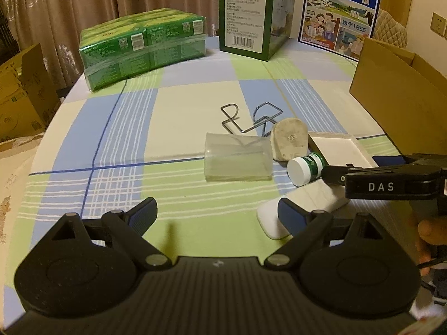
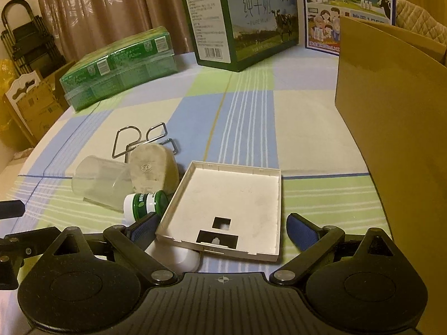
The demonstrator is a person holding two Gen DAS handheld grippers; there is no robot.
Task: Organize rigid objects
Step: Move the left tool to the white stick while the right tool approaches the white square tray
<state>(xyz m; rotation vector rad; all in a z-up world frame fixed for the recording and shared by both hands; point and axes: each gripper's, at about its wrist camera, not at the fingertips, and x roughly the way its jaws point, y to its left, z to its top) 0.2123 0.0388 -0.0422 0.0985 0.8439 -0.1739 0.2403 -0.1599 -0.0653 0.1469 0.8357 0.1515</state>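
Note:
A clear plastic cup (image 1: pixel 237 157) (image 2: pixel 102 180) lies on its side on the checked tablecloth. Beside it are a bent wire puzzle (image 1: pixel 250 120) (image 2: pixel 139 139), a beige rounded block (image 1: pixel 289 139) (image 2: pixel 153 170), a small green bottle with a white cap (image 1: pixel 304 169) (image 2: pixel 144 202), a shallow white tray (image 1: pixel 340 148) (image 2: pixel 232 209) and a white oval piece (image 1: pixel 269 220) (image 2: pixel 178 258). My left gripper (image 1: pixel 218 212) is open and empty, short of the cup. My right gripper (image 2: pixel 222 227) is open around the tray's near edge; it also shows in the left wrist view (image 1: pixel 331 174).
At the back stand a wrapped green carton pack (image 1: pixel 142 46) (image 2: pixel 117 68), a green milk box (image 1: pixel 254 11) (image 2: pixel 240 19) and a blue milk poster (image 1: pixel 339 11) (image 2: pixel 347 11). A brown cardboard box (image 1: pixel 396 95) (image 2: pixel 391 111) stands at the right. More cardboard boxes (image 1: pixel 22 89) sit beyond the left edge.

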